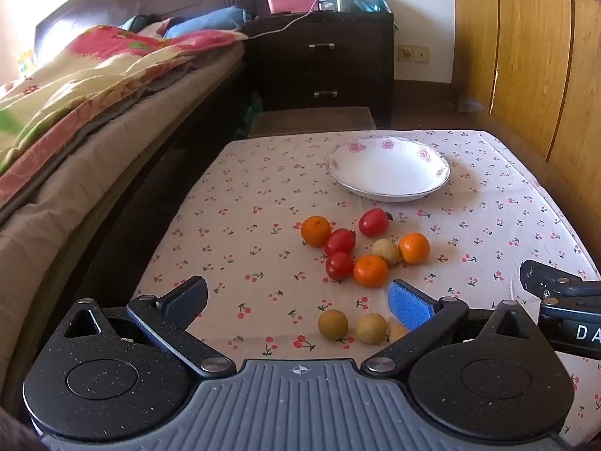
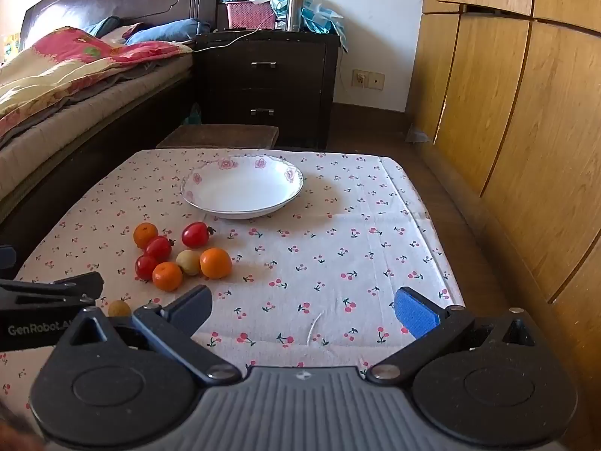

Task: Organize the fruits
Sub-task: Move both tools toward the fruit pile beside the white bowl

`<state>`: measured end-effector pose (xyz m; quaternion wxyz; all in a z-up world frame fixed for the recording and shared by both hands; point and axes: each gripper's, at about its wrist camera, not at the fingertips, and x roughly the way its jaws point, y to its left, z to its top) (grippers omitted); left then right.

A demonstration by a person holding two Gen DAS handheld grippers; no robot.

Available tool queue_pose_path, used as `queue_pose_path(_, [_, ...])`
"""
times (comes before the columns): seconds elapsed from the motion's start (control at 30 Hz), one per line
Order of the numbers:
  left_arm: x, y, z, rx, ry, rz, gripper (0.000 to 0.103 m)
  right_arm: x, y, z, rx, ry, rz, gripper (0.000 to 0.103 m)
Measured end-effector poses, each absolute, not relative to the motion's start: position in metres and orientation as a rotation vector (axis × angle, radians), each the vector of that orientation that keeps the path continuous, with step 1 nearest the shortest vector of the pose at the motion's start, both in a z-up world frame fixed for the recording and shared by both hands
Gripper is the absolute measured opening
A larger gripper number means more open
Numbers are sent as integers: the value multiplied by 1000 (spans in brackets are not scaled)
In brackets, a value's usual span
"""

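A white floral bowl [image 1: 387, 171] [image 2: 242, 188] stands empty at the far side of the cherry-print tablecloth [image 1: 244, 225] [image 2: 338, 248]. In front of it lies a cluster of three oranges [image 1: 370, 270] [image 2: 216, 262], three red tomatoes [image 1: 373, 221] [image 2: 194, 234] and a tan round fruit [image 1: 385, 251] [image 2: 189, 262]. Three more tan fruits [image 1: 332, 324] sit close to my left gripper [image 1: 298, 302], which is open and holds nothing. My right gripper [image 2: 303, 308] is open over bare cloth, right of the fruit. One tan fruit [image 2: 119, 308] peeks beside its left finger.
A bed with a patterned quilt [image 1: 75, 86] runs along the left. A dark nightstand [image 1: 323, 64] and a low stool [image 2: 221, 136] stand beyond the table. Wooden wardrobe doors [image 2: 507, 112] line the right side. The other gripper's body [image 1: 563, 300] shows at the right edge.
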<state>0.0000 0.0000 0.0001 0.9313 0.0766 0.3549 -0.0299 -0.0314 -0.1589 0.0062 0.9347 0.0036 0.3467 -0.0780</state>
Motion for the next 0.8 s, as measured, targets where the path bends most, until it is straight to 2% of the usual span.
queue_pose_path(0.8, [3, 11, -11, 136, 788, -66, 103, -22, -147, -2, -22, 750, -120, 103])
